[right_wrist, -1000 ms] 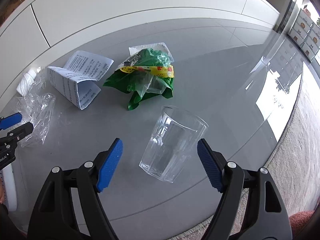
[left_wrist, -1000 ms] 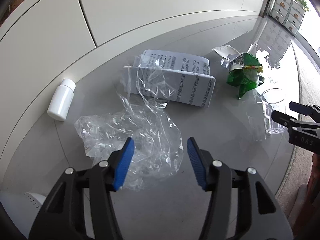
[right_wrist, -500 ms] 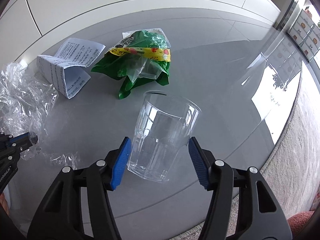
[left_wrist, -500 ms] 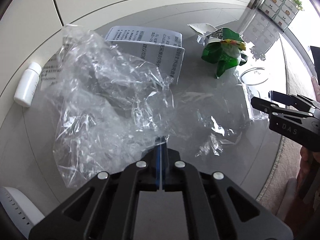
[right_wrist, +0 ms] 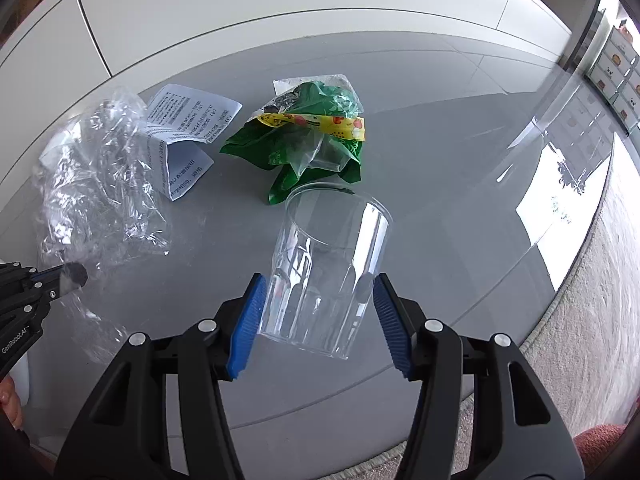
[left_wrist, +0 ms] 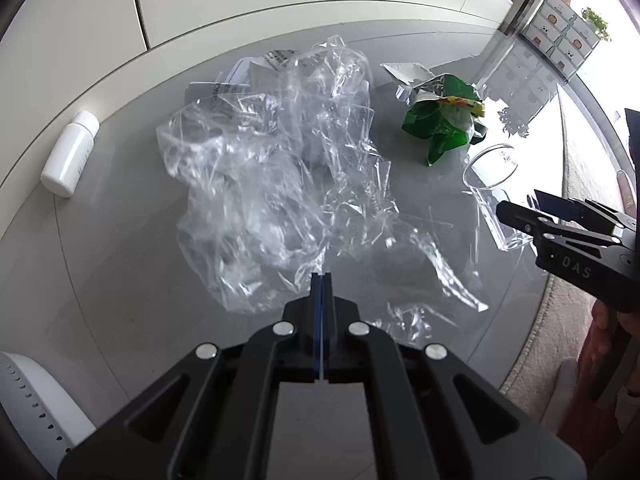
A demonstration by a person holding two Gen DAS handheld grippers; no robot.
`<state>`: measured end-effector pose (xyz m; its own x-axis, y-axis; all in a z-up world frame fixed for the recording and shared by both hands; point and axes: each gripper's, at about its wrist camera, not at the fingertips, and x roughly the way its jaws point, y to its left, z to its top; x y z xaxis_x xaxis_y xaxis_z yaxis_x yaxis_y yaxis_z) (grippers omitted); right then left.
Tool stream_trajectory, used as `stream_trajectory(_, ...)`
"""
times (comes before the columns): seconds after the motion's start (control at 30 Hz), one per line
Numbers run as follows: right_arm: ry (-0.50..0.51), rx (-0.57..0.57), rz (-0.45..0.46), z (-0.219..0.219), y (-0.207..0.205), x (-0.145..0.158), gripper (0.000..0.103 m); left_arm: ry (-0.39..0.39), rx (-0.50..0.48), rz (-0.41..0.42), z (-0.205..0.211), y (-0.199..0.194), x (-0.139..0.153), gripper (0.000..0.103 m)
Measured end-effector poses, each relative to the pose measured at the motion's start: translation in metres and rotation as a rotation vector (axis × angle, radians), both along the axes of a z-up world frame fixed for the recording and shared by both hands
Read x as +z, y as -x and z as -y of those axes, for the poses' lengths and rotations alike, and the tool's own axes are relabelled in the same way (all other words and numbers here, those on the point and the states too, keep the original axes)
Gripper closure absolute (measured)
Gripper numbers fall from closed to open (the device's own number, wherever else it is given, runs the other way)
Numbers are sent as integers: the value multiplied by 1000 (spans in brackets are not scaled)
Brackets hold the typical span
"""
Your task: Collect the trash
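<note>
Plastic film (left_wrist: pixel 276 176), clear and crinkled, hangs bunched from your left tool (left_wrist: pixel 321 280), its blue pads pressed together on one edge, above the glossy grey desk (left_wrist: pixel 120 288). Your right tool (right_wrist: pixel 316 312) is spread around a smooth clear cup (right_wrist: pixel 324 272); contact is unclear.

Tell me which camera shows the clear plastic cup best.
The right wrist view: the clear plastic cup stands whole and near, between the right tool's pads. The left wrist view shows it small at the right edge, partly behind that tool.
</note>
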<state>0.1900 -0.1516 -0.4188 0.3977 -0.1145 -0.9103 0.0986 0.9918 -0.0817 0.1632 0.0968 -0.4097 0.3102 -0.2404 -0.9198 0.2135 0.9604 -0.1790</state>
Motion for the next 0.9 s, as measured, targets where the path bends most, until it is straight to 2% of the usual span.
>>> stream_trajectory(0.13,-5,11,7,-5,-1,7,50,11,2,8,1,5,6,103)
stream_trajectory(0.4,-17,23,3,-6,-2,6,50,7,-16,112,7,12,32,98)
stream_trajectory(0.63,-23,17,3,-4,-1,7,50,30,-39,122,14,7,34,97)
stream_trajectory(0.67,-23,16,3,-4,-1,7,50,39,-40,126,14,8,35,94)
stream_trajectory(0.7,-24,17,2,-4,-1,7,50,44,-37,133,14,9,38,78)
stream_trajectory(0.73,-25,17,1,-5,-2,7,50,48,-34,145,14,10,40,49)
stream_trajectory(0.8,-26,21,-3,-6,-2,6,50,30,-11,207,14,15,48,23)
stream_trajectory(0.9,-30,21,-7,-6,-3,4,50,-1,-48,230,20,15,51,23)
